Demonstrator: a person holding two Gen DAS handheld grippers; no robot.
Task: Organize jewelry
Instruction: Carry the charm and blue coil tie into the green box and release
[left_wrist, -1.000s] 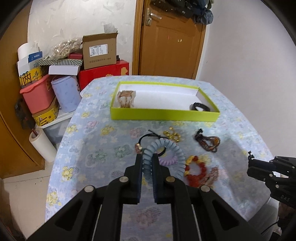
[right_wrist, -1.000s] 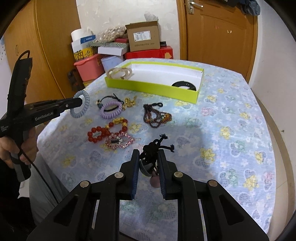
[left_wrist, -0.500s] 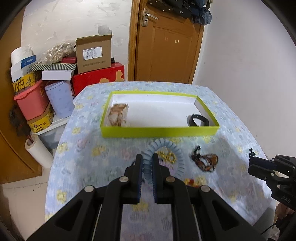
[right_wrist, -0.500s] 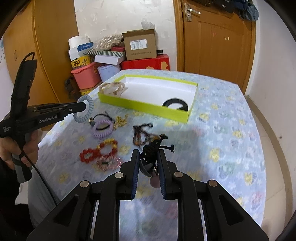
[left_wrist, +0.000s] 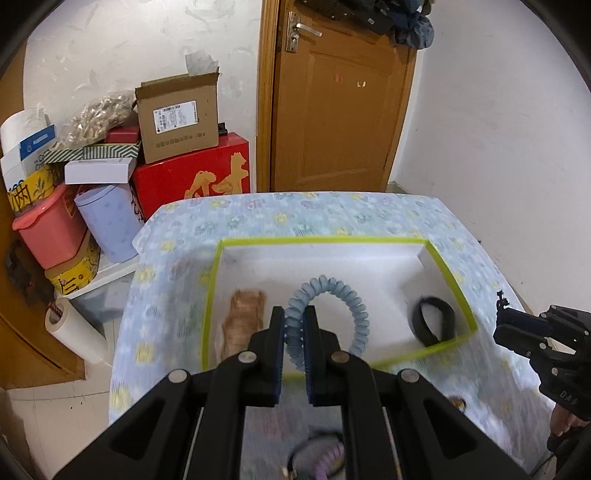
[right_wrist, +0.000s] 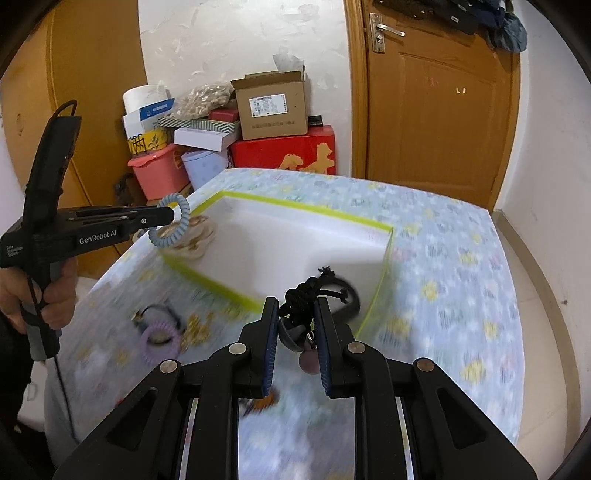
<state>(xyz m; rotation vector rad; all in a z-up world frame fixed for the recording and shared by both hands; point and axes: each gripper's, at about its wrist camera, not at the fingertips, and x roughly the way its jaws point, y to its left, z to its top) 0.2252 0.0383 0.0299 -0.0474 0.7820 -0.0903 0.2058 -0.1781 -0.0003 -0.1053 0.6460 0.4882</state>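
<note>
From the left wrist camera, the left gripper (left_wrist: 294, 325) was clamped on a pale blue spiral hair tie (left_wrist: 334, 306), a ribbed plastic coil whose loop arched up and to the right of the black fingers, hanging over the tray (left_wrist: 448, 275). The tray was a shallow rectangular box with lime-green walls and a smooth white floor, sitting on the surface (left_wrist: 177, 258) under a light blue floral cloth. Inside the tray, a tan, beaded-looking bracelet (left_wrist: 243, 317) lay blurred near its left wall, and a flat black band (left_wrist: 432, 321) curled near its right wall. The right gripper (left_wrist: 517, 328) showed beyond the tray's right wall.

From the right wrist camera, the right gripper (right_wrist: 295, 325) was closed on a knotted black cord bracelet (right_wrist: 314, 291) with rounded charms dangling between the fingers, held just in front of the tray's (right_wrist: 236, 291) near wall. The black band (right_wrist: 351, 295) lay in the tray's near right corner. The left gripper (right_wrist: 166, 216), matte black with white lettering, held the coiled hair tie (right_wrist: 173, 225) over the tray's left end, above the tan bracelet (right_wrist: 199, 236). Before the tray, a lilac spiral tie (right_wrist: 159, 341) and gold-coloured pieces (right_wrist: 197, 325) lay blurred on the cloth.
</note>
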